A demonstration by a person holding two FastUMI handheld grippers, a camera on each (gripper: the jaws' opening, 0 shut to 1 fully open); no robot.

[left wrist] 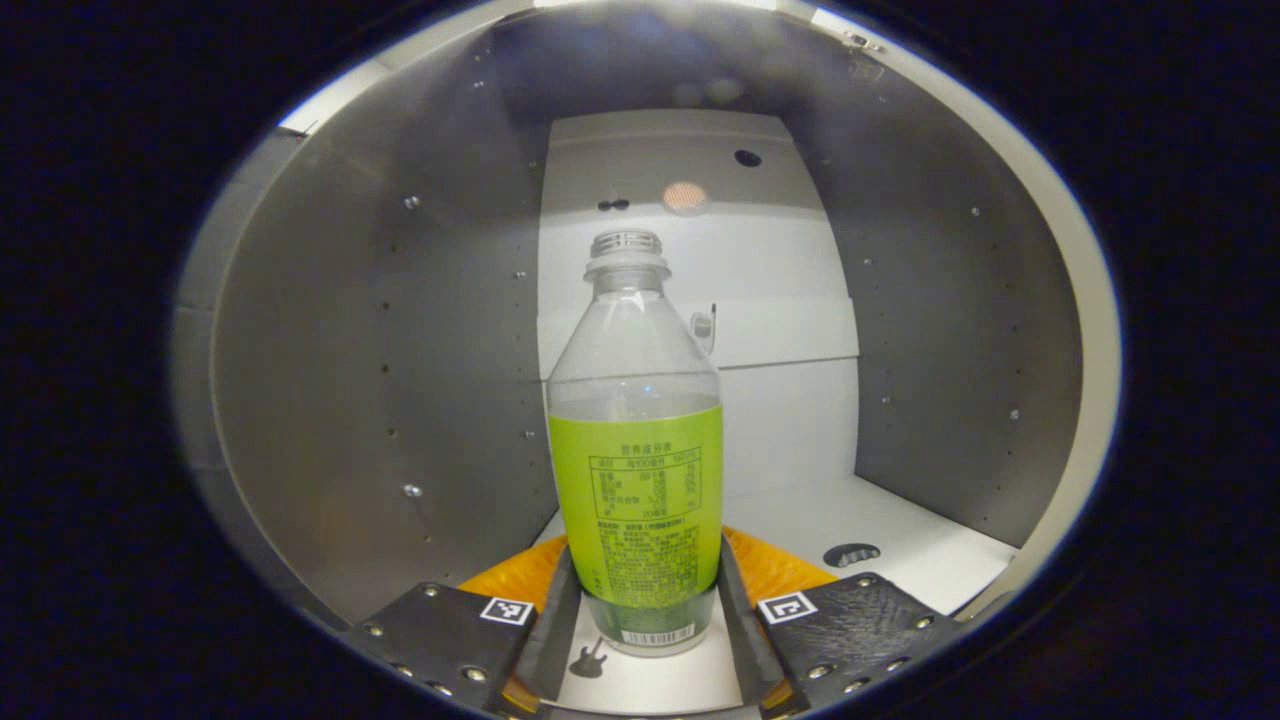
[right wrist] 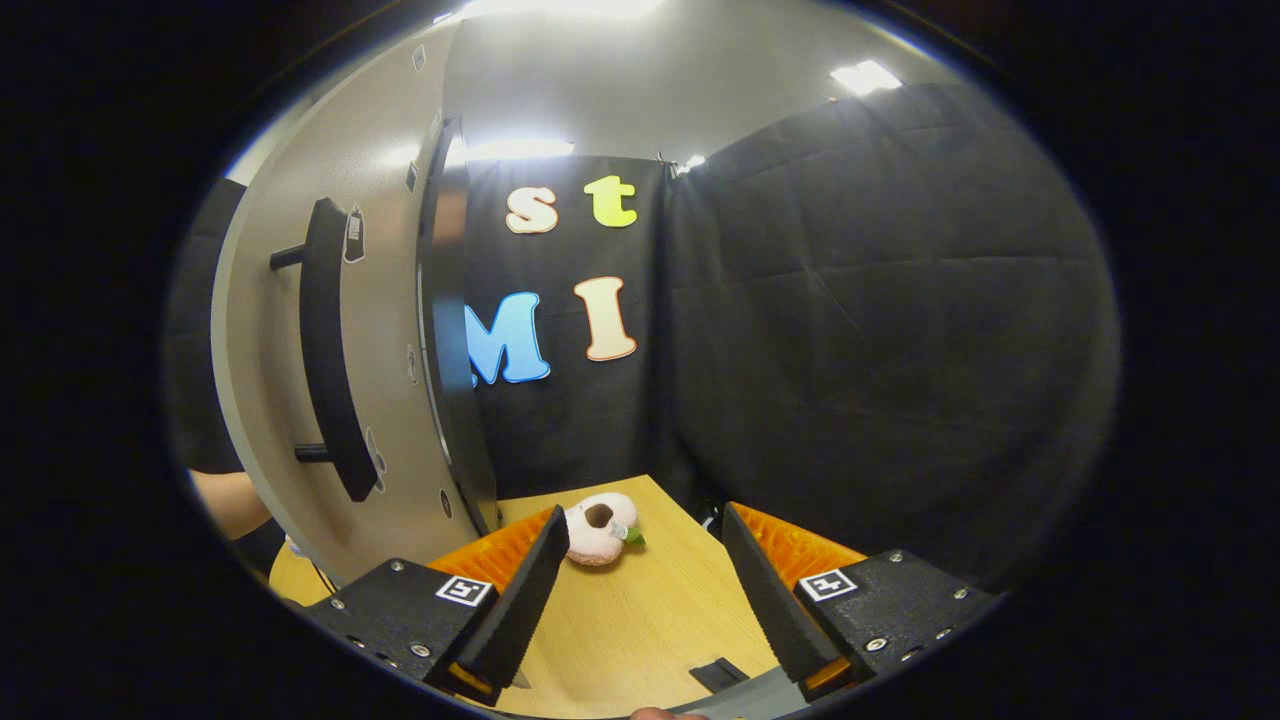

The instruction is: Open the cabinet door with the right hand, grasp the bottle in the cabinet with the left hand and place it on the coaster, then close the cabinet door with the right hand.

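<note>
A clear bottle (left wrist: 636, 470) with a green label stands upright on the white shelf (left wrist: 900, 540) inside the grey cabinet. My left gripper (left wrist: 646, 590) reaches into the cabinet, and its two black fingers (left wrist: 558, 620) press against the bottle's lower sides. In the right gripper view the cabinet door (right wrist: 385, 400) is swung open at the left, with its black bar handle (right wrist: 328, 350) facing me. To the right of the door, my right gripper (right wrist: 645, 560) hangs open over the wooden table with nothing between its fingers.
Grey side walls (left wrist: 380, 400) close in around the bottle, and the shelf has a round hole (left wrist: 851, 554). On the wooden table (right wrist: 640, 620) lie a small pink plush thing (right wrist: 598, 528) and a small black piece (right wrist: 718, 673). A person's arm (right wrist: 232, 500) shows behind the door.
</note>
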